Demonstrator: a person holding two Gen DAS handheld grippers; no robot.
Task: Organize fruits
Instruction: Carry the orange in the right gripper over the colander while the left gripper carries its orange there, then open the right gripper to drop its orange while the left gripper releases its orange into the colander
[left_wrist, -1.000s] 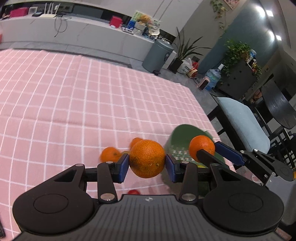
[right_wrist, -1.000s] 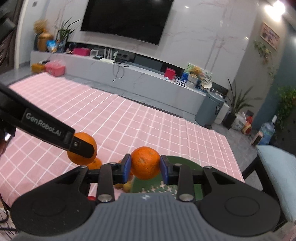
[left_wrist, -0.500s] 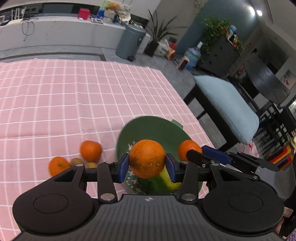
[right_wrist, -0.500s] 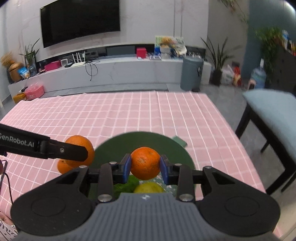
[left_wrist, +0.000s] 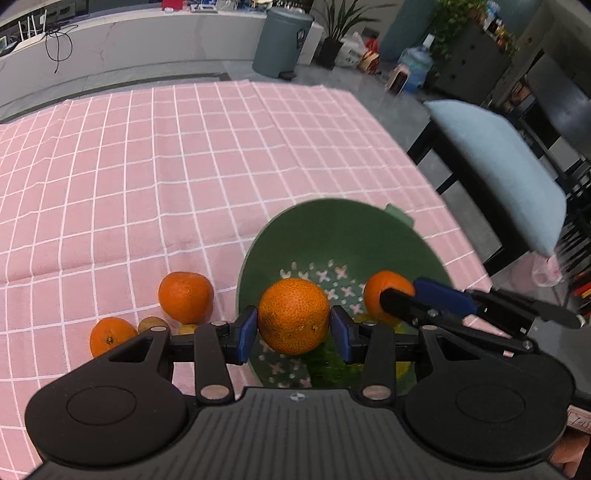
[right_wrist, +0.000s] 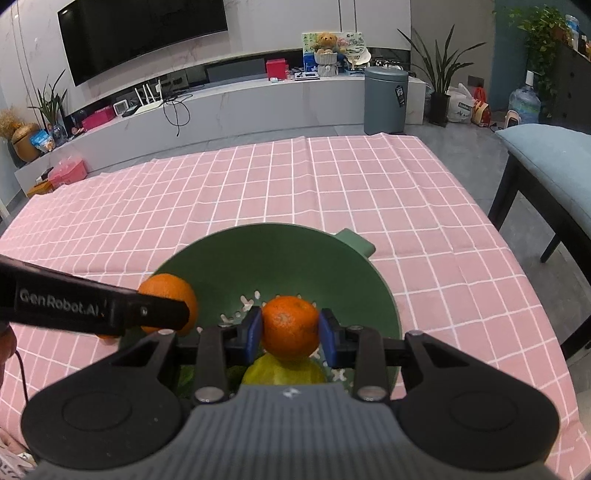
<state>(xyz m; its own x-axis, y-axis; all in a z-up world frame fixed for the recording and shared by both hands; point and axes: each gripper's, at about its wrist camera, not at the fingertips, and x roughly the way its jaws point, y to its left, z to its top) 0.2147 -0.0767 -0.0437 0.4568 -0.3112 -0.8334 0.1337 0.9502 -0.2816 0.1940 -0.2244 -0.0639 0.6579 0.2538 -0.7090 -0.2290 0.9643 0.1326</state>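
Wrist views: both grippers (left_wrist: 293, 328) (right_wrist: 290, 330) over colander (left_wrist: 332, 221), w/ oranges (left_wrist: 293, 321).

The left claw (left_wrist: 293, 329) has a dark grey ribbed housing with a small round emblem at its front edge, flanked by two matte black rounded lobes, each with a shallow circular recess. Black linkage bars carry silver screw heads and end in blue pads (left_wrist: 246, 334). The right claw (right_wrist: 290, 329) is built the same: grey ribbed body, black lobes, silver screws, blue pads (right_wrist: 254, 333). Seen side-on in the right wrist view, the left claw's black finger bears pale "GenRobot.AI" lettering.
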